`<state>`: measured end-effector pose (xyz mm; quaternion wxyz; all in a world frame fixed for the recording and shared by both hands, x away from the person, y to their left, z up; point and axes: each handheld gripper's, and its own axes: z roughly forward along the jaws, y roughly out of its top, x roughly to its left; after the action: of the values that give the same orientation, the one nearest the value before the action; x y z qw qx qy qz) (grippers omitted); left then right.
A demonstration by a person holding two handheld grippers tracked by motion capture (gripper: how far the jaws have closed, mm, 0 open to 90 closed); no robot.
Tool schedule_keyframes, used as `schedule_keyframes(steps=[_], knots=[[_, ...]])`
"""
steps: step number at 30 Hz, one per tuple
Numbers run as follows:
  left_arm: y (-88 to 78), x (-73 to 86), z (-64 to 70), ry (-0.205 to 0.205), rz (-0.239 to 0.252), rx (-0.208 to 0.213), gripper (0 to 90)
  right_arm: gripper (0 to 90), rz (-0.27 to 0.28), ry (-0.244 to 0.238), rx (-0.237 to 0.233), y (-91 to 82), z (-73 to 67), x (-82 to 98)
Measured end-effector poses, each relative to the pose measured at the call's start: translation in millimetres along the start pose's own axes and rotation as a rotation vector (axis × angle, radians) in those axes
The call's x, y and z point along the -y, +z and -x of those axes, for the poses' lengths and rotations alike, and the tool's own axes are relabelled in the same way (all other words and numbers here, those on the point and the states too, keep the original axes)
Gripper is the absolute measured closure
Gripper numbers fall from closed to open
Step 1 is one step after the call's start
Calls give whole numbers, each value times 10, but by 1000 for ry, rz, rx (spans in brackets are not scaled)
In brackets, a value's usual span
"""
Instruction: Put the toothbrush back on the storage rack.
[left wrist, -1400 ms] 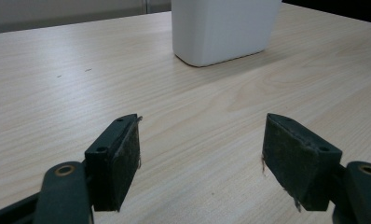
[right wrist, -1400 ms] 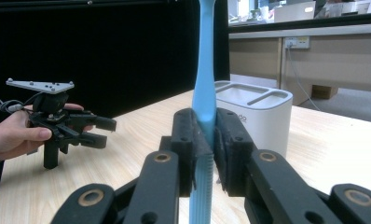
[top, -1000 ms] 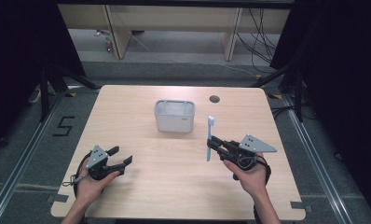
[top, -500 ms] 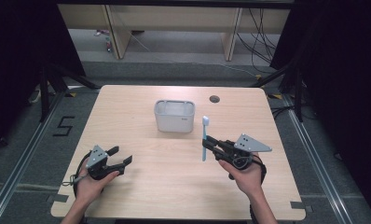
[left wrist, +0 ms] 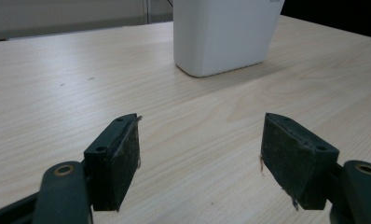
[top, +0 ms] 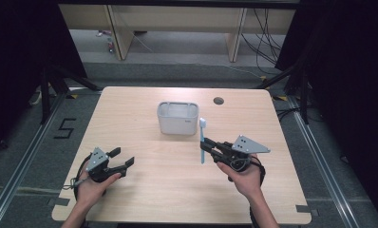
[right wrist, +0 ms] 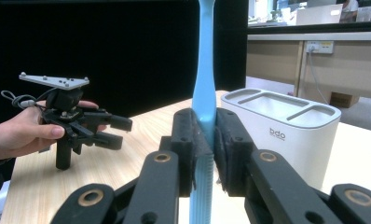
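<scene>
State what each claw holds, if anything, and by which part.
The right claw grips a blue toothbrush upright by its handle, partway along it. The left claw holds nothing; it is open.

A: Any text readable?
B: Yes, "bdo" in small dark lowercase on side wall of white container.
A: Anything else?
B: Black "5" marked on grey floor left of table, in high view.
A: Markings on container in left gripper view?
B: Trace of dark print at top edge, too cropped to read.
</scene>
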<state>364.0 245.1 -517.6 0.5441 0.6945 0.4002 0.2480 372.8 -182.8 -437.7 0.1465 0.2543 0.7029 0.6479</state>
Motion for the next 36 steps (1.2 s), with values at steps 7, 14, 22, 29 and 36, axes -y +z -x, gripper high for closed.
schedule_keyframes(steps=[7, 14, 22, 29, 36], knots=[[-11, -114, 74, -10, 25, 18, 271, 789, -5, -1, 1, 47, -34, -22], [-21, -262, 183, -41, 52, 64, 270, 789, -2, -29, -14, 108, -40, -37], [-28, -496, 351, -75, 56, 110, 280, 788, -18, -23, -15, 162, -101, -71], [-12, -662, 466, -77, 73, 150, 286, 789, -1, -43, -12, 206, -130, -88], [14, -815, 620, -62, 81, 180, 295, 789, -3, -47, -6, 271, -185, -67]])
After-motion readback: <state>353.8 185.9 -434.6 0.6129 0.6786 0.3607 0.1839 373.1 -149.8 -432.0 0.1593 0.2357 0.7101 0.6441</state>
